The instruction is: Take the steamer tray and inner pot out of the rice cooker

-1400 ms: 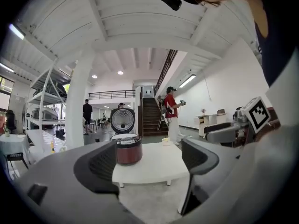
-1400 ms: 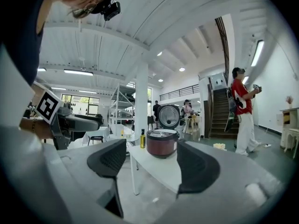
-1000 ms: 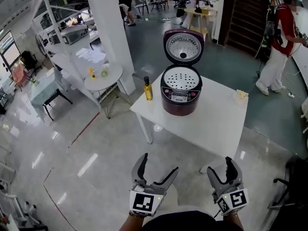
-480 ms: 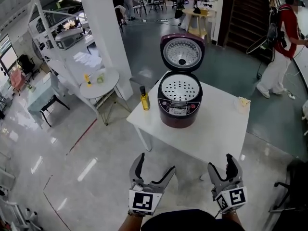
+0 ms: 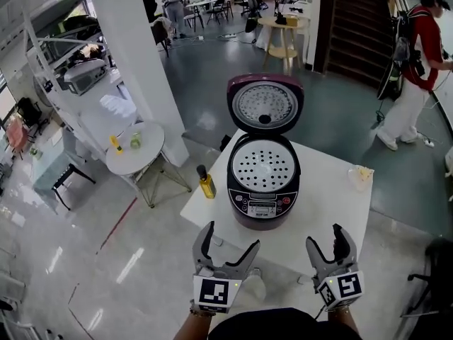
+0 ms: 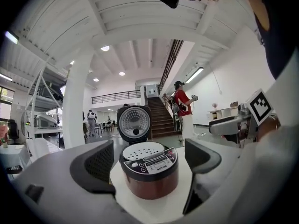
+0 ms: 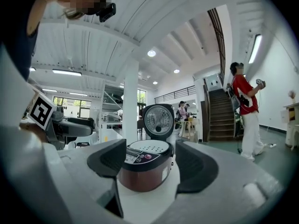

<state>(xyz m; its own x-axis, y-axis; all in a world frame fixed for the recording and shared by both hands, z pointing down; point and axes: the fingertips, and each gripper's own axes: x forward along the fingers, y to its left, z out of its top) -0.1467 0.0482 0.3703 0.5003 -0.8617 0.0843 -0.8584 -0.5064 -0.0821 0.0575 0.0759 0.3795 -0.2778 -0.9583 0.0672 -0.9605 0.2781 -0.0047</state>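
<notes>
Pointing level at the rice cooker (image 5: 263,190), both units are held at the near edge of the white surface (image 5: 333,207), neither touching anything.

- left hand-held gripper (image 5: 231,238): jaws spread wide, nothing pinched. In the left gripper view the cooker sits framed in the gap, well apart from the pads.
- right hand-held gripper (image 5: 325,238): jaws spread wide, empty. The cooker is framed between them, slightly left of centre in the right gripper view.
- cooker: dark red body, upright on the surface, control panel facing the person. Its lid (image 5: 265,105) is open and standing up at the back.
- steamer tray (image 5: 262,166): white, perforated, seated in the cooker's mouth, level.
- inner pot: under the tray, can't see it.
- oil bottle (image 5: 206,183): upright at the surface's left edge, just beside the cooker, not touching.
- small pale item (image 5: 360,176): at the far right corner of the surface, too small to tell what it is.

Background: person in a red top (image 5: 414,62) on the right, near the stairs; round side table (image 5: 134,149) to the left, by the pillar.
</notes>
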